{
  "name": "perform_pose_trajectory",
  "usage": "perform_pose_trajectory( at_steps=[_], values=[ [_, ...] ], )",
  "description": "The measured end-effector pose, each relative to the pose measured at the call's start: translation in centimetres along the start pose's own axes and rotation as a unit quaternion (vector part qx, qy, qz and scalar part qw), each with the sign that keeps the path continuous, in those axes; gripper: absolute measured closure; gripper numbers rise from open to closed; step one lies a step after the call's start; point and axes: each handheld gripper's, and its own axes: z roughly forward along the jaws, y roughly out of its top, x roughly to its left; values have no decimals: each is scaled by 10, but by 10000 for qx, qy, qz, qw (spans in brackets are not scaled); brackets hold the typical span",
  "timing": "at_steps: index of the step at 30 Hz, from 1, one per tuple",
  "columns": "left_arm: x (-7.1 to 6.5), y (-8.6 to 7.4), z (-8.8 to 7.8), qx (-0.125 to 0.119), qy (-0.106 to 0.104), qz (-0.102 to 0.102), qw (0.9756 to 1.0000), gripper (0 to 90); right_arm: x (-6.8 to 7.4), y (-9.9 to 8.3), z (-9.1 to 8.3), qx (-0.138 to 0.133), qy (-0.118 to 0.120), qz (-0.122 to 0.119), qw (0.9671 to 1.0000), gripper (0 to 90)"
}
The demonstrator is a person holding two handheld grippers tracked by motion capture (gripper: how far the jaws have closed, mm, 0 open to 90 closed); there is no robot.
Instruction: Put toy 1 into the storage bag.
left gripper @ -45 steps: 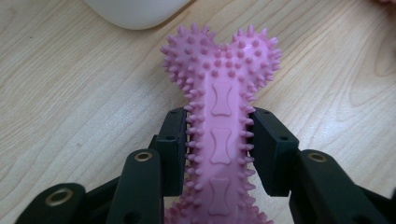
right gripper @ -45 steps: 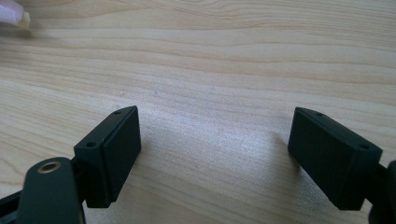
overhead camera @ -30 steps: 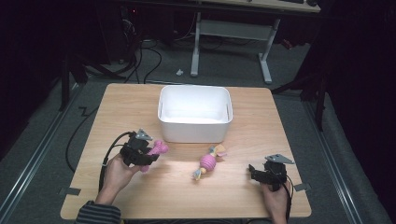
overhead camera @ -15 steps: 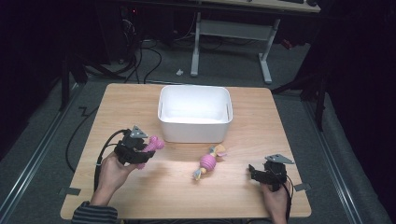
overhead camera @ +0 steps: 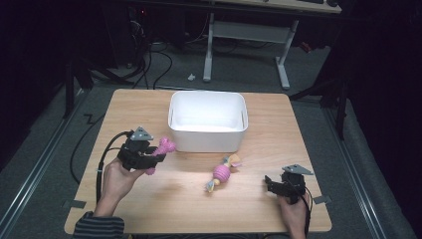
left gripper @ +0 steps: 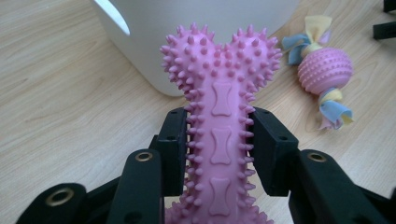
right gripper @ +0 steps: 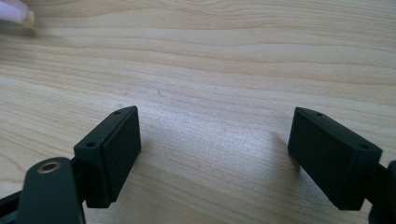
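My left gripper (overhead camera: 152, 158) is shut on a pink spiky bone toy (overhead camera: 162, 150), lifted off the table at the left, close to the white bin (overhead camera: 207, 122). In the left gripper view the pads clamp the bone toy (left gripper: 219, 130) by its shaft, its knobbed end pointing at the bin's wall (left gripper: 187, 28). A pink ball toy with pastel fabric knots (overhead camera: 221, 173) lies on the wood in front of the bin; the ball toy (left gripper: 322, 70) appears again off to the right of the bone. My right gripper (overhead camera: 271, 184) rests low at the table's front right, open, with bare wood between its pads (right gripper: 116, 149).
The wooden table (overhead camera: 164, 209) has free room along its front and left side. The white bin stands at the table's back centre. Cables trail off the left edge to the floor. A desk frame (overhead camera: 249, 35) stands beyond the table.
My left gripper has risen with the pink bone toy and shifted slightly toward the bin. The right gripper and the ball toy have stayed put.
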Motion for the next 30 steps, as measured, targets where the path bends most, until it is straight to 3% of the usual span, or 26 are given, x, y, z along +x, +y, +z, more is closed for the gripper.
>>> perform_pose_trajectory(
  at_steps=[8, 14, 22, 30],
  values=[
    [2, 16, -10, -140, -50, 66, 9999, 595, 0, 0, 0, -1, 0, 0, 10000, 173],
    [5, 26, -13, -14, -58, 143, 9999, 595, 0, 0, 0, -1, 1, 0, 10000, 173],
    [9, 43, -17, -62, -189, 151, 9997, 595, 0, 0, 0, -2, 3, 10, 10000, 173],
    [6, 59, -22, -109, -260, 259, 9993, 594, 0, 0, 0, -4, 6, 11, 10000, 172]
  ],
)
